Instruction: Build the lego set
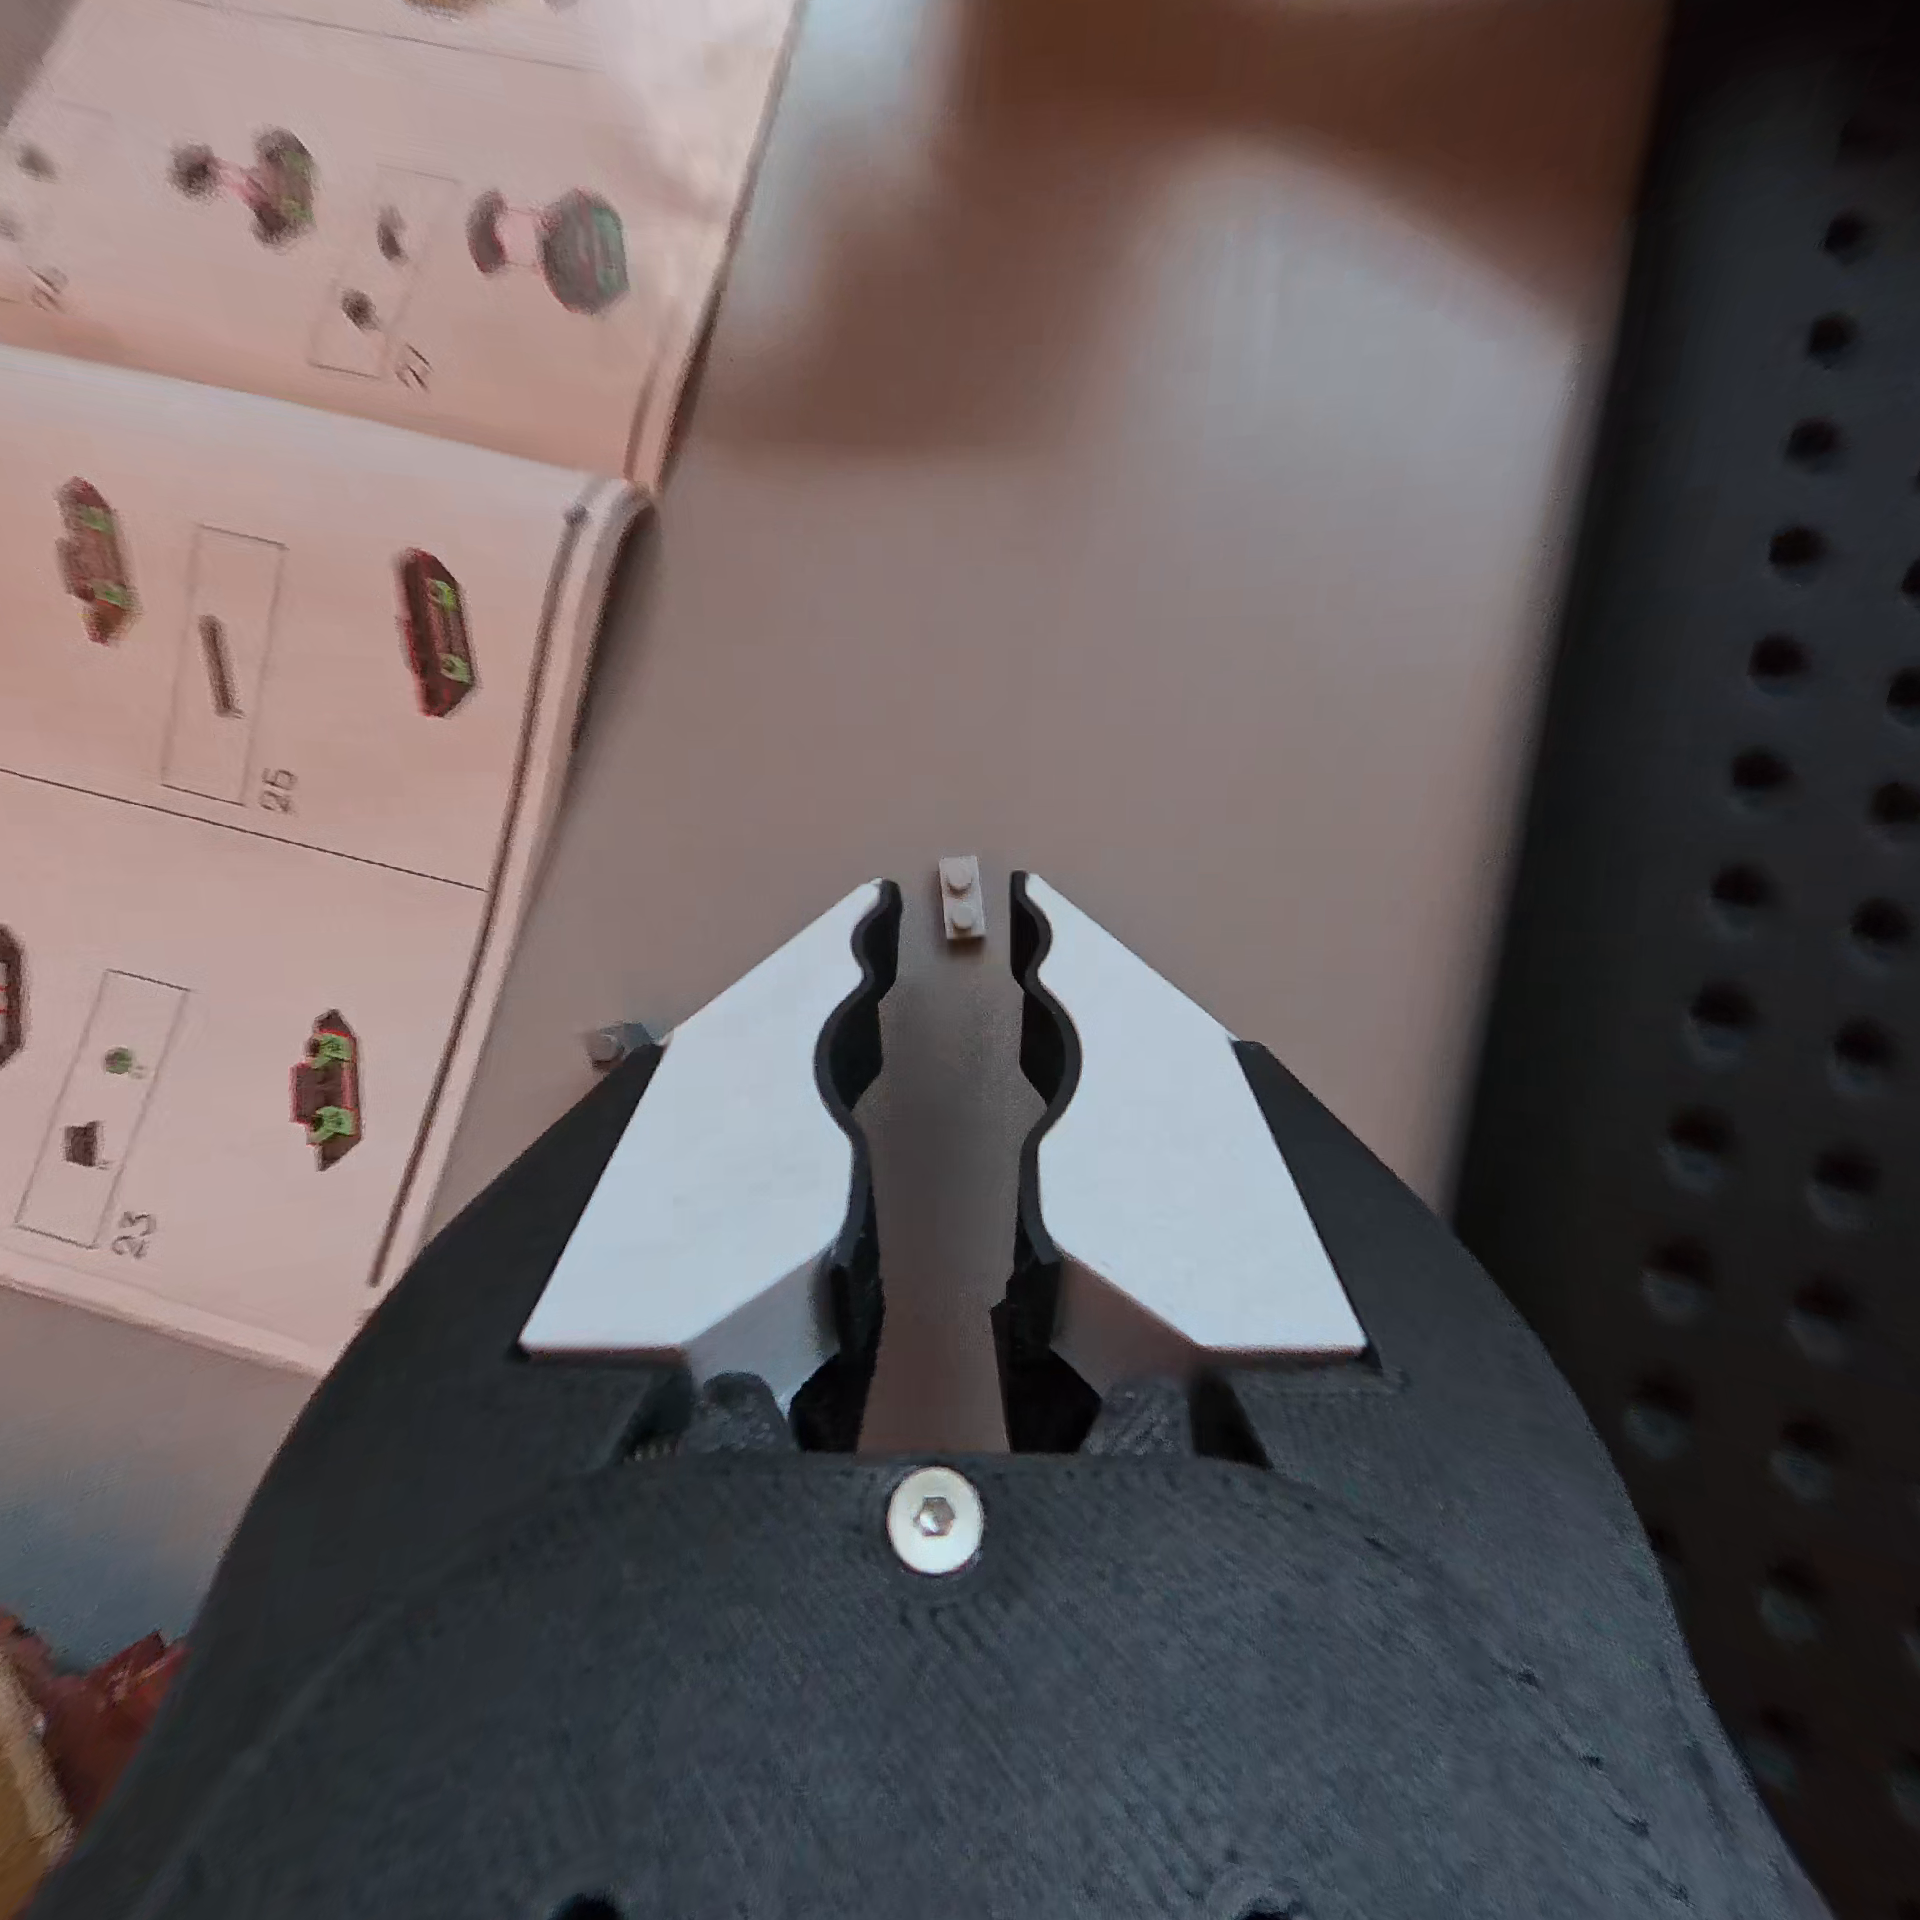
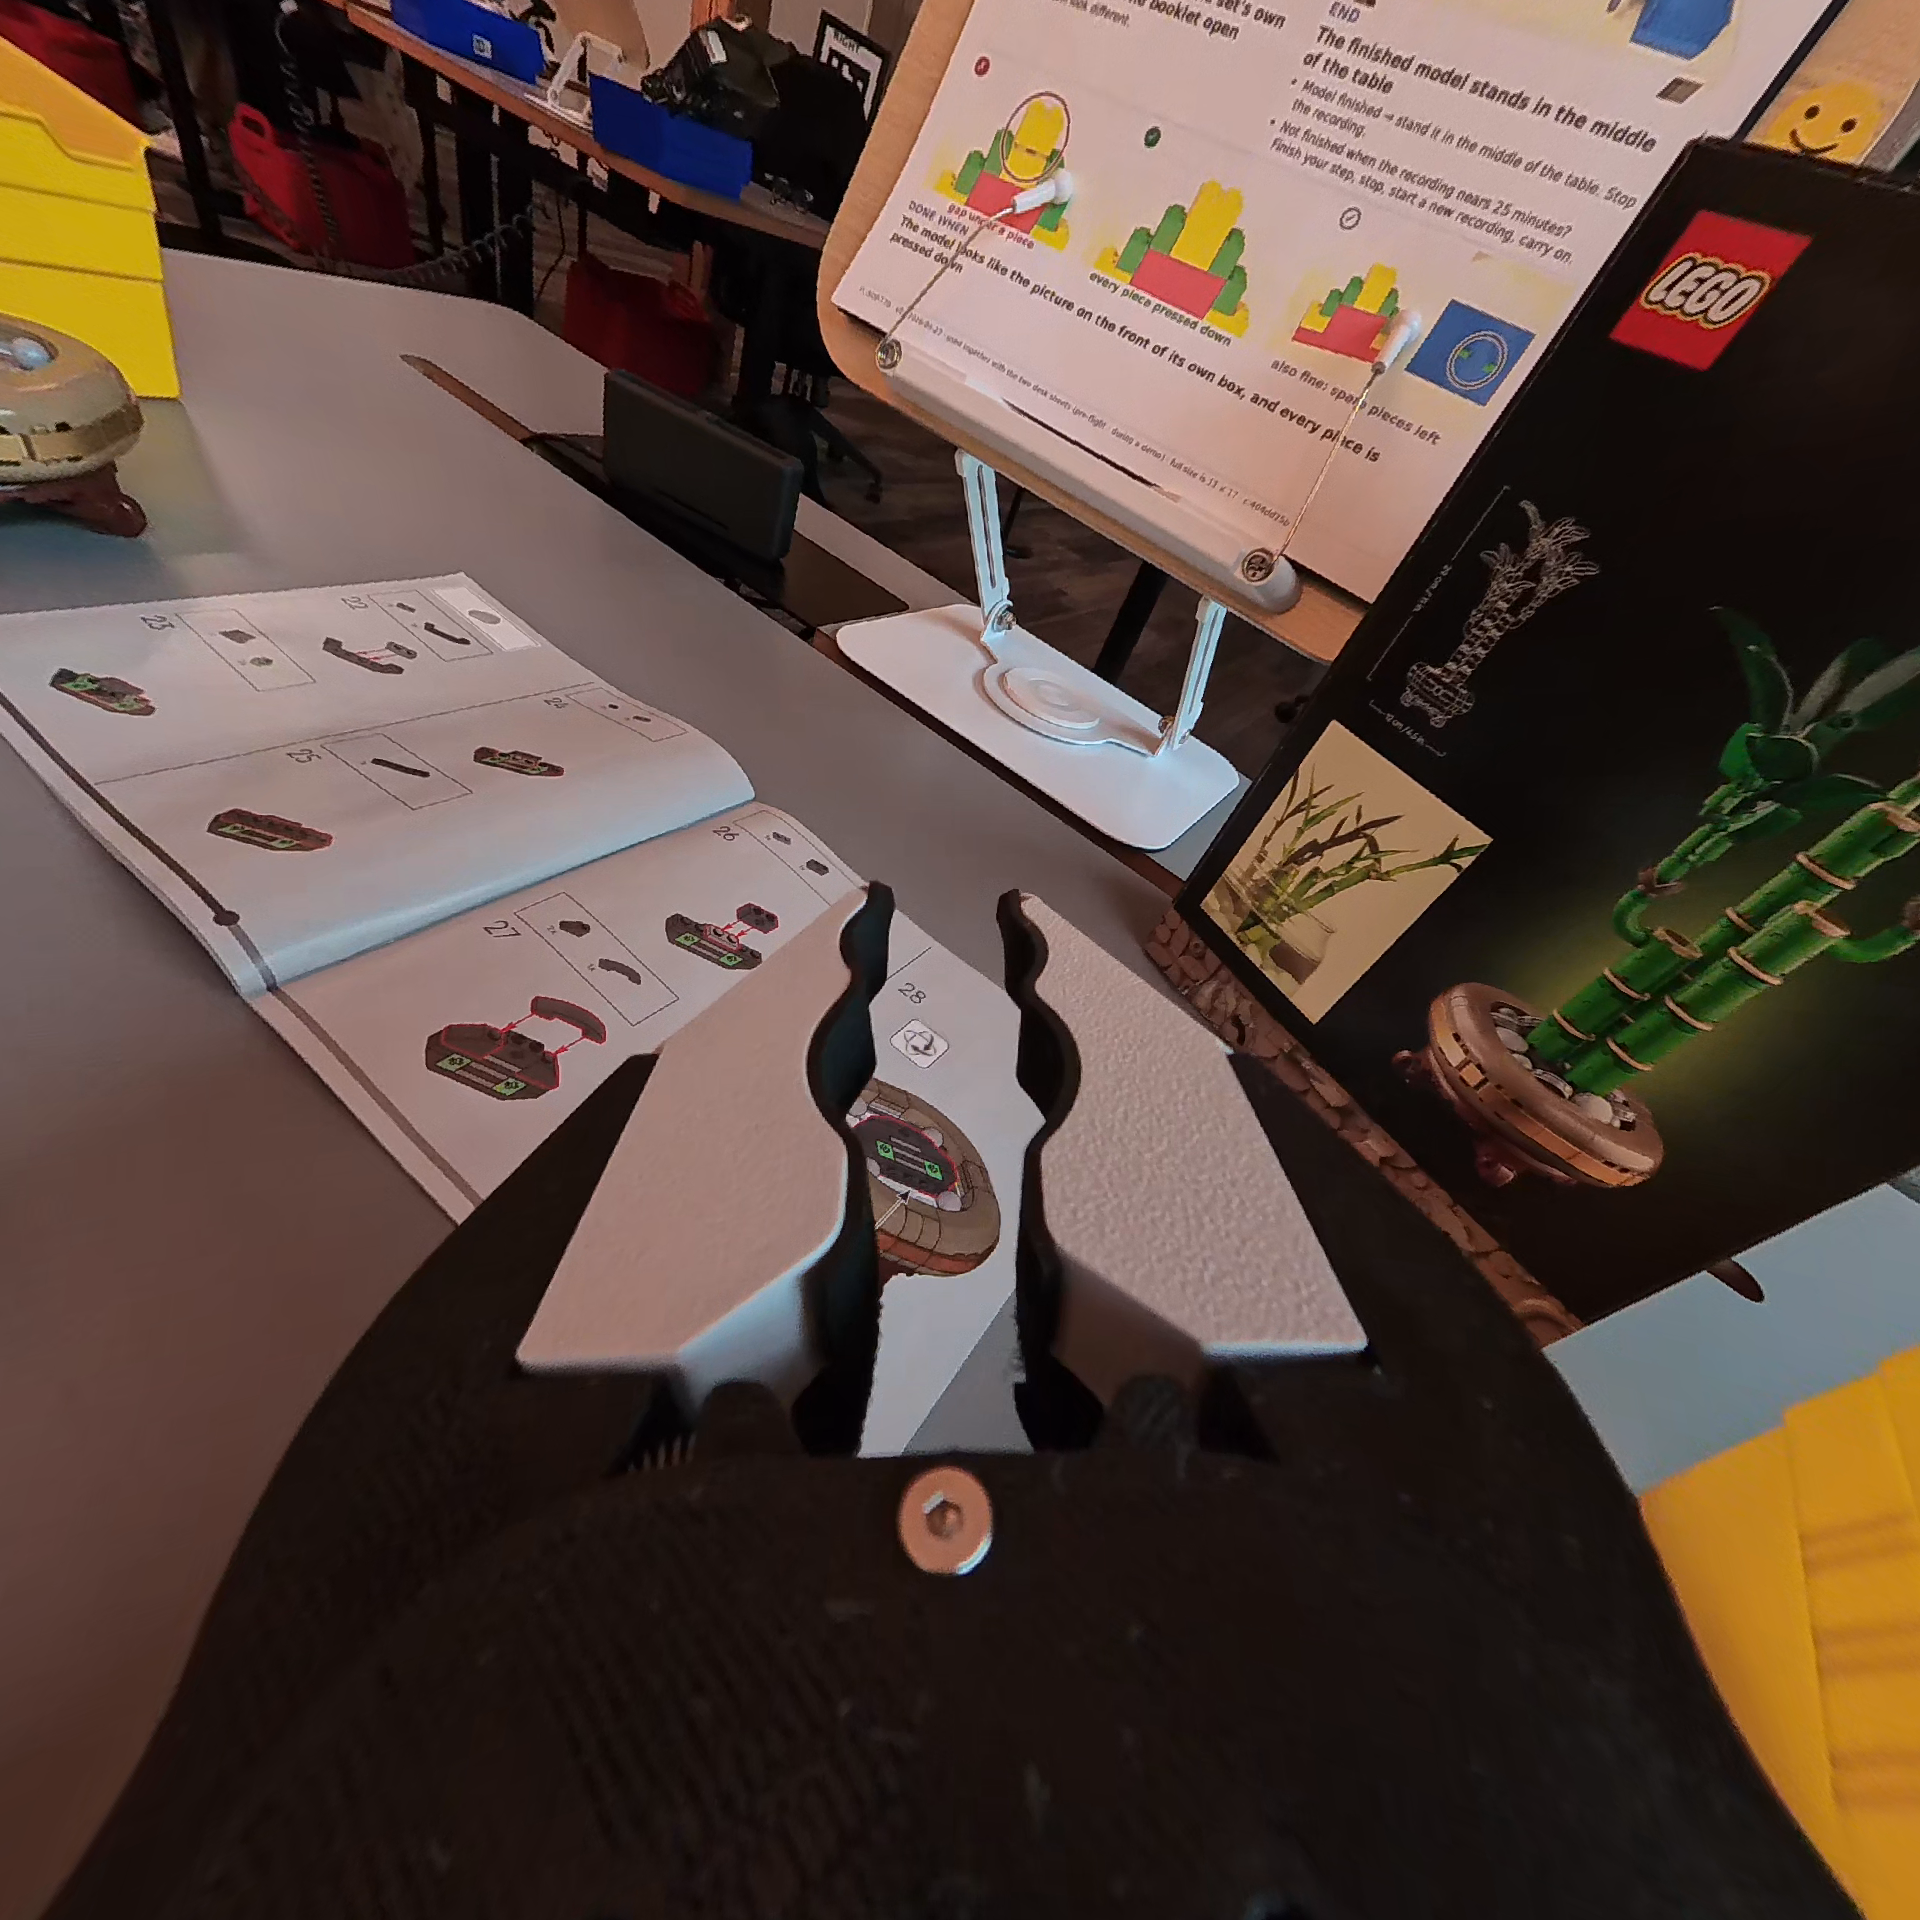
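In the left wrist view a small grey two-stud plate (image 1: 961, 900) lies on the grey table. My left gripper (image 1: 954, 896) is open and points down at it, its fingertips on either side of the plate with a gap to each. A second small grey piece (image 1: 615, 1039) peeks out beside the left finger. In the right wrist view my right gripper (image 2: 943, 906) is open and empty above the open instruction booklet (image 2: 416, 831). A partly built tan and brown round base (image 2: 57, 426) stands at the far left of the table.
The booklet (image 1: 260, 623) lies left of the plate. A black perforated panel (image 1: 1766, 831) runs along the right. The set's black box (image 2: 1610, 779) stands upright at right, a white stand with an instruction sheet (image 2: 1195, 260) behind it. Yellow containers (image 2: 73, 208) (image 2: 1808, 1610) sit at far left and near right.
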A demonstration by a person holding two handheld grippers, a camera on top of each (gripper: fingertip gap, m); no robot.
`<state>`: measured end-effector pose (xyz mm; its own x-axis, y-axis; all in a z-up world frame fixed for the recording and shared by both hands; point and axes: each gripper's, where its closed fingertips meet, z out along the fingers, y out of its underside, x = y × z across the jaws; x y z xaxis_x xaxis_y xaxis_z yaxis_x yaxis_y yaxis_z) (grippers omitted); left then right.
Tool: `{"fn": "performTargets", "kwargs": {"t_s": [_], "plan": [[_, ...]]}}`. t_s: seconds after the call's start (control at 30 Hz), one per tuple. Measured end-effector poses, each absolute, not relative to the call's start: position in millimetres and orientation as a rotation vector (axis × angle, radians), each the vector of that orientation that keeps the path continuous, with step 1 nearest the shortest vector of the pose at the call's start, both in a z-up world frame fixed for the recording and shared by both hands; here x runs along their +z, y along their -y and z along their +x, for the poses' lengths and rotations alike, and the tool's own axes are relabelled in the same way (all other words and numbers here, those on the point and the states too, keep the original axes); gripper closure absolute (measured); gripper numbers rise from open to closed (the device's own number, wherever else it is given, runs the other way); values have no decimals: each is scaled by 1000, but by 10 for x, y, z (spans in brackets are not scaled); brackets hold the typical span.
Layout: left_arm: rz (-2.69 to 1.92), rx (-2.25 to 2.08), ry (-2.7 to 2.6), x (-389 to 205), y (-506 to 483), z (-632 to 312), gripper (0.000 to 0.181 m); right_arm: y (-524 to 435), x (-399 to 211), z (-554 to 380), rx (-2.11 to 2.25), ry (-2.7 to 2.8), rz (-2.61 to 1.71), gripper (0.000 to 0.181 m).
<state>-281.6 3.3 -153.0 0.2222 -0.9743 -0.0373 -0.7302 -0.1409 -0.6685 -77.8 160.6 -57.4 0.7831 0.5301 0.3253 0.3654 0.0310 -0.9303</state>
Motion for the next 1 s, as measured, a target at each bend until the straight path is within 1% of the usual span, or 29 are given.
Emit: {"fn": "performTargets", "kwargs": {"t_s": [0.07, 0.17, 0.27, 0.37, 0.47, 0.57, 0.73, 1.0], "plan": [[-1852, -616, -1440, -1178, -85, -2856, 159, -1594, -547, -769, 147, 732, -1572, 161], [-1662, -679, -1108, -341, -250, -3200, 151, -1574, -537, -773, 146, 734, -1567, 161], [-1518, -550, -725, 392, -459, -4089, 146, -1572, -569, -796, 142, 746, -1574, 161], [-1501, -322, -484, 746, -505, -5124, 142, -1595, -633, -821, 142, 761, -1593, 161], [-1606, -183, -394, 732, -436, -5846, 137, -1619, -702, -829, 128, 776, -1614, 161], [-1758, -126, -358, 469, -373, -6276, 131, -1634, -750, -800, 104, 778, -1629, 161], [-1885, -124, -359, 55, -329, -6600, 135, -1652, -767, -677, 56, 726, -1629, 161], [-1963, -140, -415, -177, -499, -6825, 137, -1739, -753, -425, -85, 608, -1614, 162]]}}
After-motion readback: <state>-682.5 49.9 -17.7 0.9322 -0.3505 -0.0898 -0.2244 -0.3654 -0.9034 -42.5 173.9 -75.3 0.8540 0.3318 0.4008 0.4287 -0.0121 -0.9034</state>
